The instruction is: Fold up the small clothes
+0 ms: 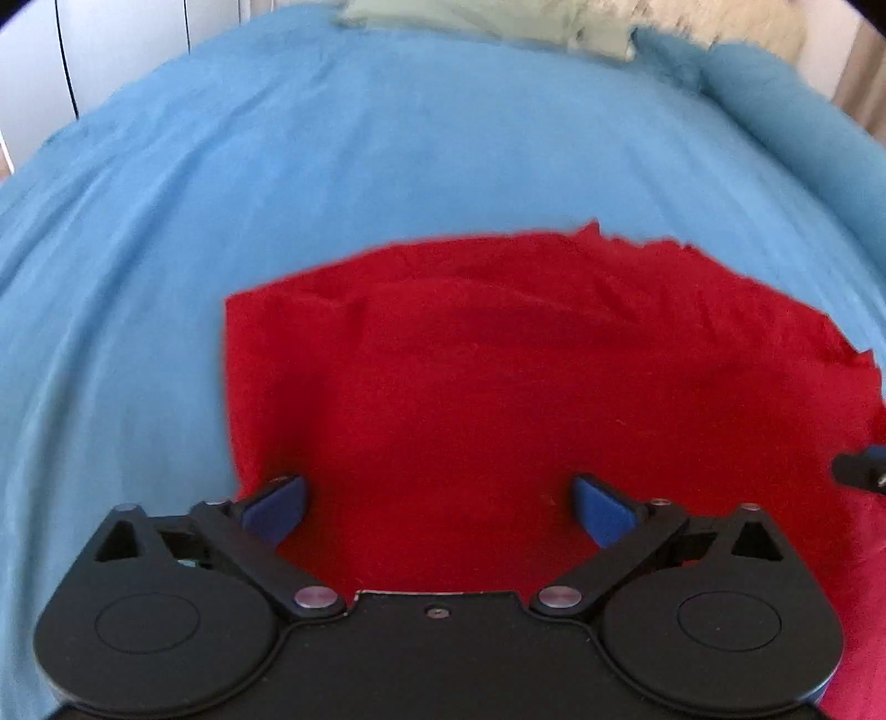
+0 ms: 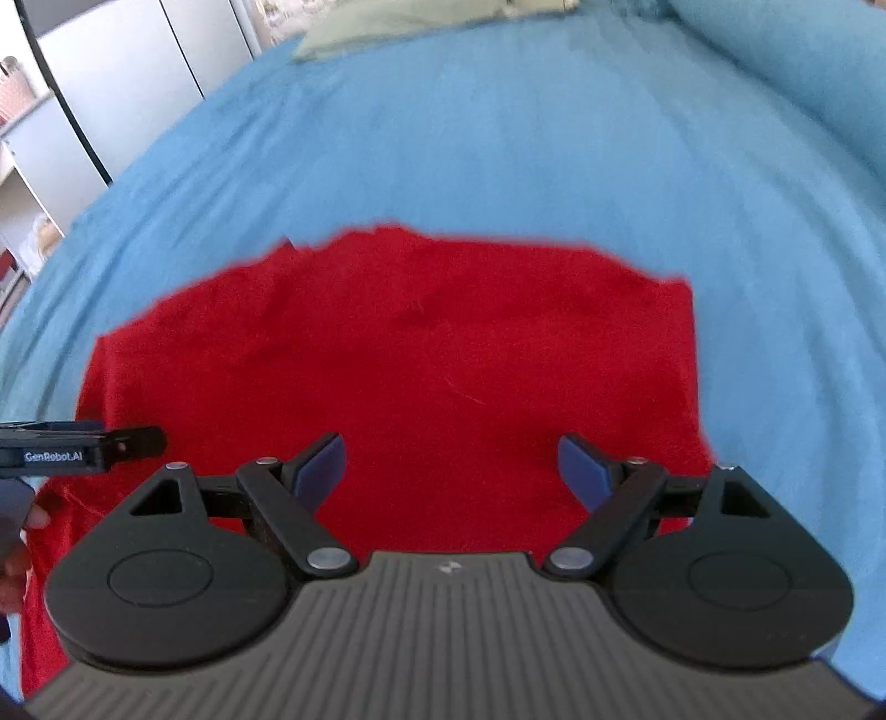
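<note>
The red knitted garment (image 1: 498, 376) lies spread flat on the light blue bedsheet (image 1: 387, 138), and I see it filling the lower middle of both wrist views. From my left wrist camera its left edge runs straight and its far edge looks slightly ragged; from my right wrist camera its right edge is the straight one, with the far edge rising to a small peak. The cloth shows soft creases but I cannot tell from here how many layers it has.

My left gripper (image 1: 440, 509) hangs over the near part of the garment with its blue-padded fingers (image 1: 277, 507) spread wide, nothing between them but the cloth below. My right gripper (image 2: 451, 471) is the same: fingers wide apart, empty, tilted down over the red fabric. In the right wrist view I also catch the black side of the left gripper at the left border, with part of a hand (image 2: 16, 548) behind it.

At the far end of the bed lies a pale green folded cloth (image 2: 387, 22). A white cupboard (image 2: 138, 83) stands beyond the bed on the left.
</note>
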Motion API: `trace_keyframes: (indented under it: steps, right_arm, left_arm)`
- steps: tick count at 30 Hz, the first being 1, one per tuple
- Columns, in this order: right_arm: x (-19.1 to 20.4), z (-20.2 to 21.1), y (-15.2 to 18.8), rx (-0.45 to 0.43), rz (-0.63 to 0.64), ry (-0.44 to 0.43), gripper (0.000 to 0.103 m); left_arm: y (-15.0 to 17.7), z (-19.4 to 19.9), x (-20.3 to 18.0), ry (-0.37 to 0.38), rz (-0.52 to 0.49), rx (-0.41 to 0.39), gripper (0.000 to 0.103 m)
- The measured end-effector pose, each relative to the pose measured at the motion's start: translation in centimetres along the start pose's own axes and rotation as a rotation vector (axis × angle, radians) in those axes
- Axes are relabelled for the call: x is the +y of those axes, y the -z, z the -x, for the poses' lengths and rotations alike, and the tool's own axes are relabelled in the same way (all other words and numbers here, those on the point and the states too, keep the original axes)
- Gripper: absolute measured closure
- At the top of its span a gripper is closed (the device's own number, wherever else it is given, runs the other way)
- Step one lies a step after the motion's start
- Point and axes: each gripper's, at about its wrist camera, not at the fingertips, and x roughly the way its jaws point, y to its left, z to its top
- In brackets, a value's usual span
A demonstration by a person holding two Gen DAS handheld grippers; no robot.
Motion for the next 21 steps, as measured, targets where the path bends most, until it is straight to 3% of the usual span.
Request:
trace_keyframes:
  steps: [3, 7, 10, 13, 14, 18, 21]
  right_arm:
    - [-0.3, -0.9, 1.0, -0.017, 0.041, 0.011, 0.004]
    - [0.3, -0.5, 0.8, -0.017, 0.073, 0.031, 0.003]
    - [0.8, 0.7, 0.1, -0.045, 0.077, 0.03, 0.003]
    - [0.8, 1.1, -0.6, -0.05, 0.052, 0.018, 0.003]
    - [0.7, 1.0, -0.8, -0.047, 0.037, 0.013, 0.003]
    - [0.4, 0.2, -0.6, -0.025, 0.008, 0.016, 0.003]
    - [-0.2, -0.5, 0.0, -0.003, -0.017, 0.022, 0.003]
  left_arm:
    - [0.1, 0.2, -0.1, -0.006, -0.05, -0.002, 0.0]
    - [-0.7, 2.0, -0.3, -0.007, -0.034, -0.019, 0.0]
    - [-1.5, 4.0, -1.3, 0.082, -0.051, -0.067, 0.0]
    - [-2.6, 3.6, -2.1, 0.242, -0.045, -0.048, 0.0]
    - [-2.8, 3.1, -2.4, 0.252, -0.052, -0.037, 0.0]
    - [-2.6, -0.1, -3.0, 0.191, -0.085, 0.017, 0.0]
    - [-1.5, -0.9, -4.0, 0.121, -0.181, -0.015, 0.0]
